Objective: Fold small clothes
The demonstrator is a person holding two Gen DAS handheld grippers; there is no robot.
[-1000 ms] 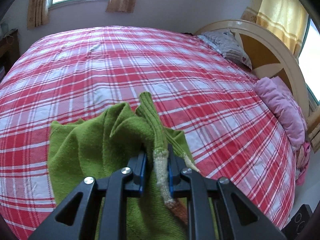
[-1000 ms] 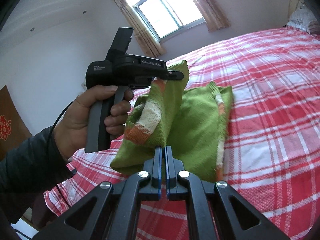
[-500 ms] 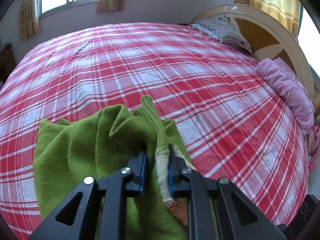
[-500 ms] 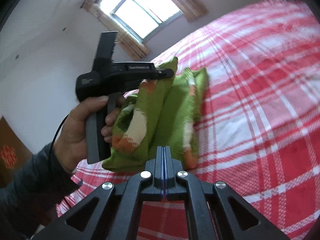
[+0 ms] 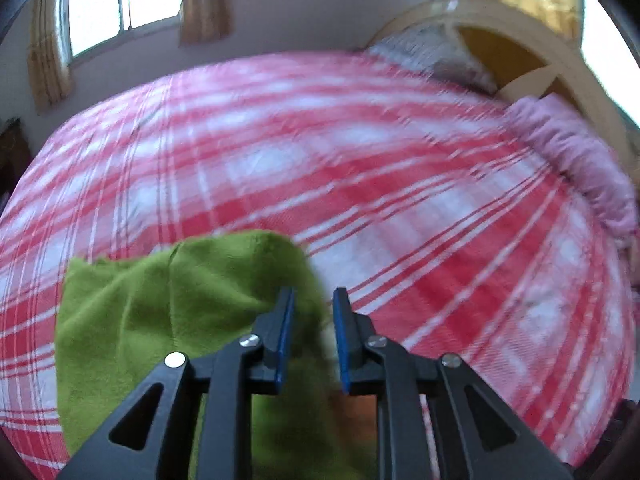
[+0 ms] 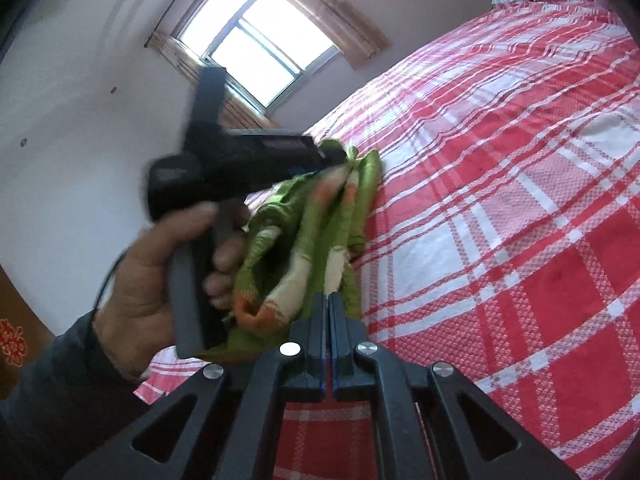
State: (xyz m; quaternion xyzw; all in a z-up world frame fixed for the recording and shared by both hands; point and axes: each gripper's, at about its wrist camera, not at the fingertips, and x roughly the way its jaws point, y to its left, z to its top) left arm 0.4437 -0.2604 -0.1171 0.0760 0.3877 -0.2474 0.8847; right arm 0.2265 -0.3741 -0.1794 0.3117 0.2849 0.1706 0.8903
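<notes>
A small green knitted sweater [image 5: 168, 312] with white and orange stripes lies bunched on the red and white plaid bed [image 5: 360, 168]. My left gripper [image 5: 313, 300] is open just above the sweater's right edge, with nothing between the jaws. In the right wrist view the left gripper [image 6: 336, 158] hovers at the sweater's far end [image 6: 312, 232], held by a hand. My right gripper [image 6: 328, 304] is shut at the sweater's near edge; whether cloth is pinched between the jaws is hidden.
A round wooden headboard [image 5: 520, 52] with a patterned pillow [image 5: 432, 48] and a pink pillow [image 5: 576, 160] stands at the far right. Curtained windows [image 5: 108, 4] are behind the bed. The plaid bedspread stretches wide to the right [image 6: 520, 200].
My left gripper has opened and let go of the sweater's striped sleeve, which has dropped onto the pile. The left view is blurred by motion. My right gripper stays shut.
</notes>
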